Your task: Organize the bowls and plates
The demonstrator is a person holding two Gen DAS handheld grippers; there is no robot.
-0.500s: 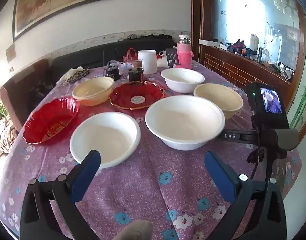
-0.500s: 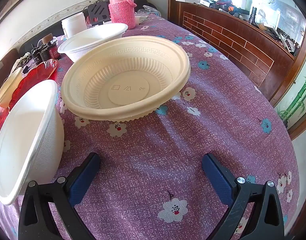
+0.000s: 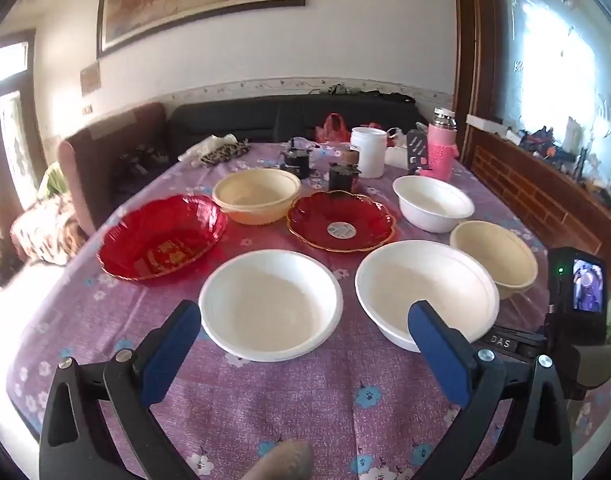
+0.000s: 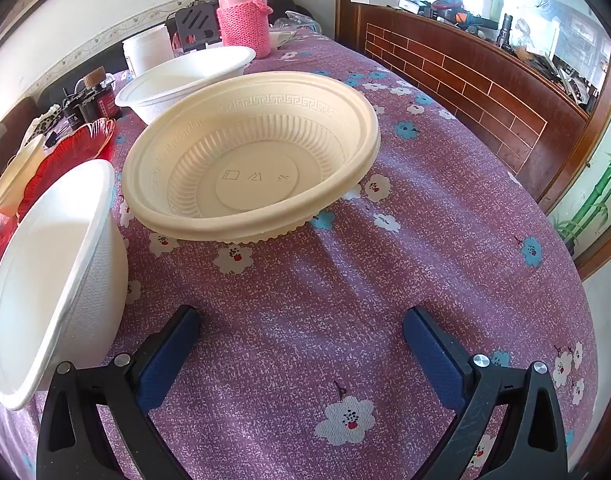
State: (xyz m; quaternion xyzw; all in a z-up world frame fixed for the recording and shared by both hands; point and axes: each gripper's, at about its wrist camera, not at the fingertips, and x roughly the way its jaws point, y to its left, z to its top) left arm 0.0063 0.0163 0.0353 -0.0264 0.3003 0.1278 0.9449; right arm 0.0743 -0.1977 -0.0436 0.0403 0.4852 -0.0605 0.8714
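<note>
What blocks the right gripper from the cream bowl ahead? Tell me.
Nothing visible does. The right gripper is open over bare tablecloth, and the cream bowl sits straight ahead. A white bowl stands off to its left, beside the path, not across it.

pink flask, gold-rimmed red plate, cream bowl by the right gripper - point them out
pink flask (image 4: 244,20), right wrist view, on its knitted sleeve
gold-rimmed red plate (image 3: 341,220), left wrist view, on its red inner surface
cream bowl (image 4: 257,178), right wrist view, on its flat bottom
</note>
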